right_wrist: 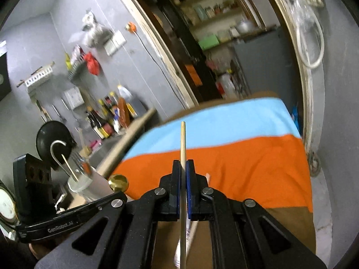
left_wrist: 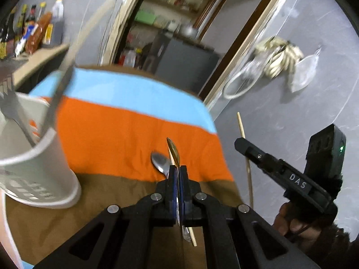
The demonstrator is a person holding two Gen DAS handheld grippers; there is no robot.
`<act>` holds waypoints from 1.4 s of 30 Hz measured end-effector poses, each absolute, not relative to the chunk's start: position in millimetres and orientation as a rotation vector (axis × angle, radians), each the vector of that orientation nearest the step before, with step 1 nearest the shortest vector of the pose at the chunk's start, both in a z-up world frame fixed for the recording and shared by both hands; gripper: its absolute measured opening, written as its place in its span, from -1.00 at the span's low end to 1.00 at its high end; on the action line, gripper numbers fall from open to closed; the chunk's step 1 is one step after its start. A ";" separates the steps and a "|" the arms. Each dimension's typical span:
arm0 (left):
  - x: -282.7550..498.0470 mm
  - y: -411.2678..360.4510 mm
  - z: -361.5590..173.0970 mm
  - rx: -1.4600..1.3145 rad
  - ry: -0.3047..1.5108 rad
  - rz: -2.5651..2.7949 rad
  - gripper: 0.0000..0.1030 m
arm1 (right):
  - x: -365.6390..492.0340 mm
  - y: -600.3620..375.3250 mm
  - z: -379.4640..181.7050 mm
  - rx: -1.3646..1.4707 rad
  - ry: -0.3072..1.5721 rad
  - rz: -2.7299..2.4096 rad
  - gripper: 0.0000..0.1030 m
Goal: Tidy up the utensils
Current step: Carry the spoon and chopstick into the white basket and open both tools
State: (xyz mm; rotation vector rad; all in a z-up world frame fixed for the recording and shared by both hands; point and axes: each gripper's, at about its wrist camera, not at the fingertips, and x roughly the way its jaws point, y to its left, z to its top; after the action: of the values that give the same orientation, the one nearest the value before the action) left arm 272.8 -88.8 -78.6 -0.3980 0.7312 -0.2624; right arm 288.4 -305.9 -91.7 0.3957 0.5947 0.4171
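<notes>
My left gripper [left_wrist: 178, 168] is shut on a gold spoon [left_wrist: 174, 151], held edge-on above the striped cloth [left_wrist: 125, 130]. Under it on the cloth lie a silver spoon [left_wrist: 160, 162] and a wooden chopstick [left_wrist: 193, 235]. A white utensil holder [left_wrist: 33, 174] with forks [left_wrist: 11, 107] in it stands to the left. My right gripper [right_wrist: 183, 162] is shut on a second wooden chopstick [right_wrist: 182, 143], lifted over the cloth. That right gripper [left_wrist: 241, 144] and its chopstick [left_wrist: 245, 157] also show at the right of the left wrist view. The gold spoon's bowl [right_wrist: 118, 182] shows at lower left of the right wrist view.
Sauce bottles [left_wrist: 33, 29] crowd a counter behind the holder. A black pan [right_wrist: 52, 143] and a clock [right_wrist: 5, 204] sit at the left. A doorway with shelves [right_wrist: 213, 33] lies beyond the table, and grey wall with hanging bags and cords [left_wrist: 280, 56] to the right.
</notes>
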 end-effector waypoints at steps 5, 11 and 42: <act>254.6 -67.5 -42.8 -0.376 0.621 -0.267 -0.95 | 275.3 -277.2 -58.8 0.358 0.503 0.425 -0.92; 247.6 -27.2 -2.1 -0.344 0.523 -0.265 -0.95 | 263.3 -234.8 -9.7 0.326 0.398 0.436 -0.92; 268.5 169.3 -14.7 -0.494 0.261 -0.098 -0.95 | 282.2 -80.8 -21.8 0.462 0.083 0.329 -0.92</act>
State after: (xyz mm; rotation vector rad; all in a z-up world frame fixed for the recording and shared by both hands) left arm 268.5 169.3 -14.7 -0.4939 0.2612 -0.0977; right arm 282.2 -80.8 -21.8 0.4620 0.0833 0.3287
